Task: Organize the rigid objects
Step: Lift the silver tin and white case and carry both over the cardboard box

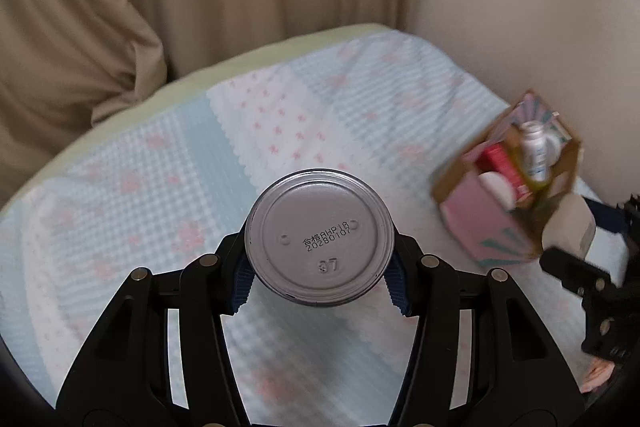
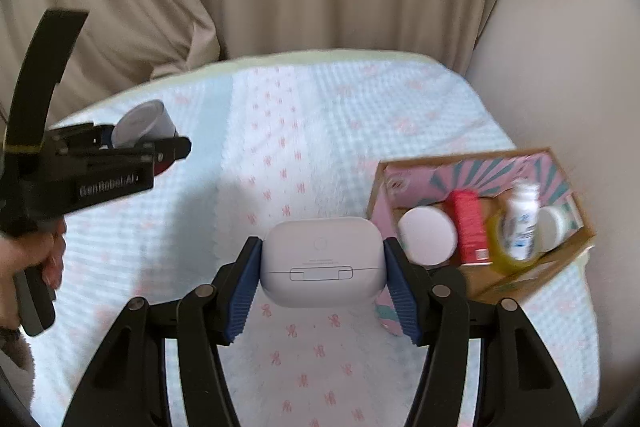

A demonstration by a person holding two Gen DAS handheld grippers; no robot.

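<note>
Silvery metal is shown end-on in the left view: a tin can (image 1: 319,237) is clamped between the blue pads of the left gripper (image 1: 320,277), its long axis pointing toward the camera, its base stamped "AHP18", "20280107" and "37". A white earbud case (image 2: 321,261) is pinched widthwise by the right gripper (image 2: 322,281). Both are held clear of the quilted cloth (image 2: 312,131). The open cardboard box (image 2: 576,251), already holding jars and a bottle, lies at two o'clock from the right jaws, so the right hand is judged nearer. "GenRobot.AI" is read, somewhat blurred, on the left tool.
</note>
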